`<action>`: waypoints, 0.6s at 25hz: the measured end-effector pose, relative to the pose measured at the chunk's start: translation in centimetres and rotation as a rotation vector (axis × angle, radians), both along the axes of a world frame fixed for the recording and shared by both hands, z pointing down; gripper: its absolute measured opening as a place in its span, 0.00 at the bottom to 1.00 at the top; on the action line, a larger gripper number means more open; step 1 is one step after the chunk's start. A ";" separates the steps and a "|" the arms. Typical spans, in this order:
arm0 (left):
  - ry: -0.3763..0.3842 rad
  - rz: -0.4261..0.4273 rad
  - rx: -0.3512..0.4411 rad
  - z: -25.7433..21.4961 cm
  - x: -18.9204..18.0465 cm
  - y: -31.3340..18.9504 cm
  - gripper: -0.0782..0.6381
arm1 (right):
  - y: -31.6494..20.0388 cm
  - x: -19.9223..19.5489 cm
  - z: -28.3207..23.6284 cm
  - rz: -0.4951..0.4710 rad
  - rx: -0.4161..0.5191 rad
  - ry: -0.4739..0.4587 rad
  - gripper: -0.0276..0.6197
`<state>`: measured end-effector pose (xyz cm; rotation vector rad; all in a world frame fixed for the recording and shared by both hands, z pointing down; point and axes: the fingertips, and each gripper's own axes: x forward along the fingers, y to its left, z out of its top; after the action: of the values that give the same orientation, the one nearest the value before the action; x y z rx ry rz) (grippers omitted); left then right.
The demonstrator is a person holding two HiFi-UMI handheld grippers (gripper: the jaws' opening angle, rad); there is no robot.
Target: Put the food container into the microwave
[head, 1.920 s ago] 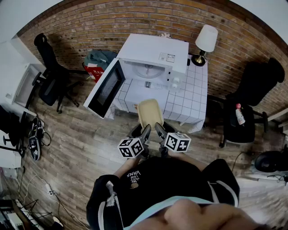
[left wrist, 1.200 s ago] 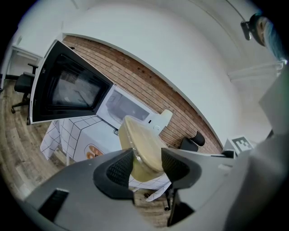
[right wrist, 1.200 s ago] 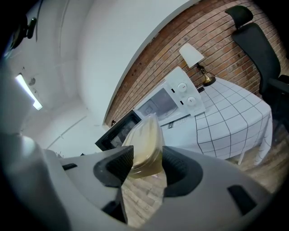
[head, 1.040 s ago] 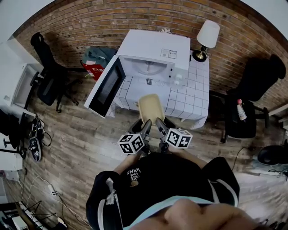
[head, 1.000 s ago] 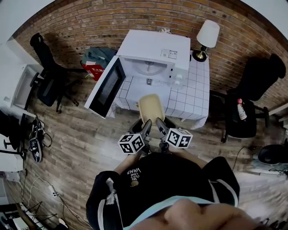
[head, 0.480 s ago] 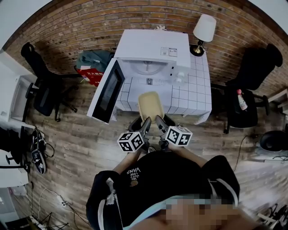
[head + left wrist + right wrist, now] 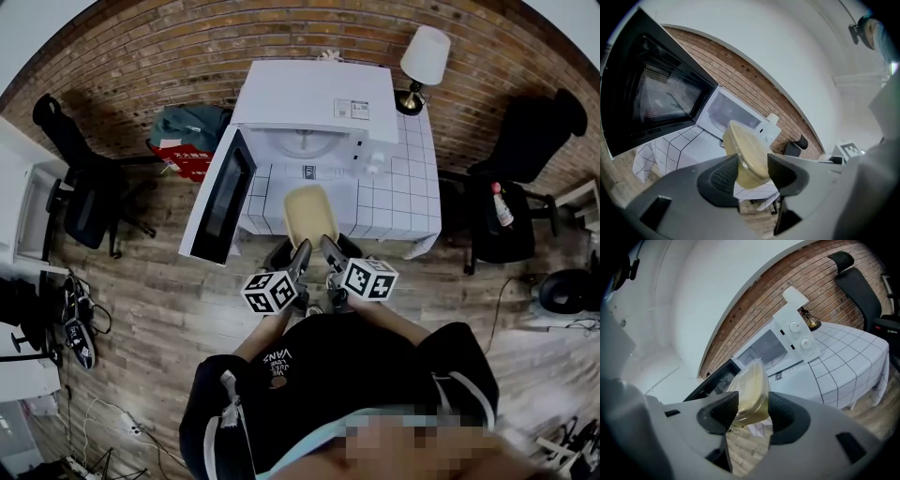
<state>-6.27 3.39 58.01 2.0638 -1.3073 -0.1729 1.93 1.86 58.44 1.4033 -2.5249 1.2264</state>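
Observation:
A beige food container (image 7: 311,215) with a clear lid hangs in the air in front of the table. My left gripper (image 7: 301,251) and right gripper (image 7: 330,248) are both shut on its near end. The container (image 7: 749,153) fills the gap between the left jaws, and the container (image 7: 750,393) sits likewise between the right jaws. The white microwave (image 7: 314,117) stands on the tiled table (image 7: 394,192), its cavity (image 7: 305,143) open. Its dark door (image 7: 221,195) swings out to the left.
A lamp (image 7: 421,62) stands at the table's back right corner. A black chair (image 7: 520,183) holding a bottle (image 7: 502,206) is to the right. Another black chair (image 7: 80,178) and a red box (image 7: 187,157) under green cloth are to the left. Brick wall runs behind.
The container, held by both grippers, has moved a little forward toward the microwave. The view has shifted closer to the table.

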 end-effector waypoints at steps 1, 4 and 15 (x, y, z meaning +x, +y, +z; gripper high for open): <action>0.001 -0.002 -0.001 -0.1 0.0 -0.4 0.39 | -0.4 0.0 0.0 -0.001 -0.001 0.000 0.32; 0.004 -0.013 -0.004 -0.2 0.2 -1.7 0.39 | -1.8 0.1 0.0 -0.011 -0.003 -0.002 0.32; -0.001 -0.053 -0.013 -0.1 1.0 -7.1 0.39 | -7.5 0.8 0.1 -0.047 -0.011 -0.015 0.32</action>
<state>-5.32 -3.70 57.96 2.0197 -1.3612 -0.1864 2.78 -5.62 58.49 1.3302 -2.5405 1.2459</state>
